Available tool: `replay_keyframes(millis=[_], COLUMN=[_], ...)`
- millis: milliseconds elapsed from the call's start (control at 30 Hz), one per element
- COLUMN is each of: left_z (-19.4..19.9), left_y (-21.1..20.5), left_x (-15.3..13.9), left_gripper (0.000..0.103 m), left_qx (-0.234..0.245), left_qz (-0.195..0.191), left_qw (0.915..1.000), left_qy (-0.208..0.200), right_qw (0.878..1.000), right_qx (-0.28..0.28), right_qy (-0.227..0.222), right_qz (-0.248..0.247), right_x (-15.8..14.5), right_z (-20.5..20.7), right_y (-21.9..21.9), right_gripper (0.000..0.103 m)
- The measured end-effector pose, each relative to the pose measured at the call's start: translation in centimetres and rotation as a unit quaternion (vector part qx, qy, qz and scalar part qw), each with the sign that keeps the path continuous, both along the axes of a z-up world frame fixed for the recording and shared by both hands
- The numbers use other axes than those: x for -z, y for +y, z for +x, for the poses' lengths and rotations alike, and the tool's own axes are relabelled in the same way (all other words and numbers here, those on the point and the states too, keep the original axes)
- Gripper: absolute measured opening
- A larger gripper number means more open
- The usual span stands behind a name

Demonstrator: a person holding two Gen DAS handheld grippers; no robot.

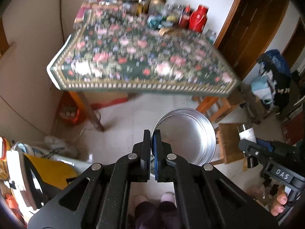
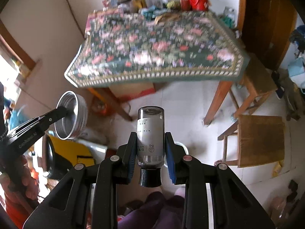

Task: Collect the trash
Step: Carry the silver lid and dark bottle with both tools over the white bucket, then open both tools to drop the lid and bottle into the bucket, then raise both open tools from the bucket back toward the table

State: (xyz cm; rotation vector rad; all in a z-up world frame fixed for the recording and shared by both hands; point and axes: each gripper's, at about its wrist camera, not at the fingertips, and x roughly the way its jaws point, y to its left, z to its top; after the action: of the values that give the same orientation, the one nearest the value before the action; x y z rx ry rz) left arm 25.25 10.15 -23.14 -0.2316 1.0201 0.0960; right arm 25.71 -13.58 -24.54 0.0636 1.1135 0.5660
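Note:
My left gripper (image 1: 152, 135) is shut on the rim of a round silver metal tin (image 1: 185, 135) and holds it above the floor; the tin's open side faces the camera. The same tin (image 2: 71, 114) shows at the left of the right wrist view, pinched by the left gripper (image 2: 63, 109). My right gripper (image 2: 150, 139) is shut on a clear glass bottle (image 2: 151, 133) with a white label and a black cap, held bottom forward. That bottle (image 1: 246, 131) and the right gripper (image 1: 246, 147) show at the right edge of the left wrist view.
A table under a dark floral cloth (image 1: 141, 61) stands ahead, with bottles, jars and a red flask (image 1: 198, 18) crowded at its far edge. Wooden stools (image 2: 259, 139) stand to the right. Bags and clutter (image 1: 28, 168) lie at the left. A wooden door (image 1: 253, 24) is behind.

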Motion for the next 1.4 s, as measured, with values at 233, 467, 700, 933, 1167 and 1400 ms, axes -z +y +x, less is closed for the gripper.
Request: replay_keyframes(millis=[233, 467, 700, 933, 1167, 1400], left_z=[1.1, 3.4, 6.6, 6.7, 6.0, 4.8], left_y=[-1.1, -4.1, -8.1, -9.2, -7.5, -5.9], left_x=[6.8, 11.5, 15.2, 15.0, 9.9, 2.4], left_gripper=[0.001, 0.001, 0.048, 0.049, 0.049, 0.048], left_qx=[-0.011, 0.019, 0.071, 0.092, 0.083, 0.075], left_qz=[-0.016, -0.020, -0.010, 0.007, 0.007, 0.013], left_qw=[0.9978, 0.9937, 0.9850, 0.9824, 0.9888, 0.9955], left_qy=[0.063, 0.108, 0.157, 0.162, 0.124, 0.057], right_qw=[0.999, 0.998, 0.997, 0.997, 0.998, 0.998], right_qx=[0.002, 0.008, 0.025, 0.026, 0.022, 0.018], right_qy=[0.044, 0.024, 0.036, 0.035, 0.021, -0.021], right_qz=[0.019, -0.050, -0.058, -0.062, -0.061, -0.058], right_x=[3.7, 4.6, 5.2, 4.7, 2.5, -2.2], right_z=[3.1, 4.4, 5.0, 5.0, 4.6, 3.8], right_y=[-0.8, -2.8, -5.0, -5.7, -5.3, -4.1], right_gripper=[0.049, 0.049, 0.049, 0.049, 0.049, 0.049])
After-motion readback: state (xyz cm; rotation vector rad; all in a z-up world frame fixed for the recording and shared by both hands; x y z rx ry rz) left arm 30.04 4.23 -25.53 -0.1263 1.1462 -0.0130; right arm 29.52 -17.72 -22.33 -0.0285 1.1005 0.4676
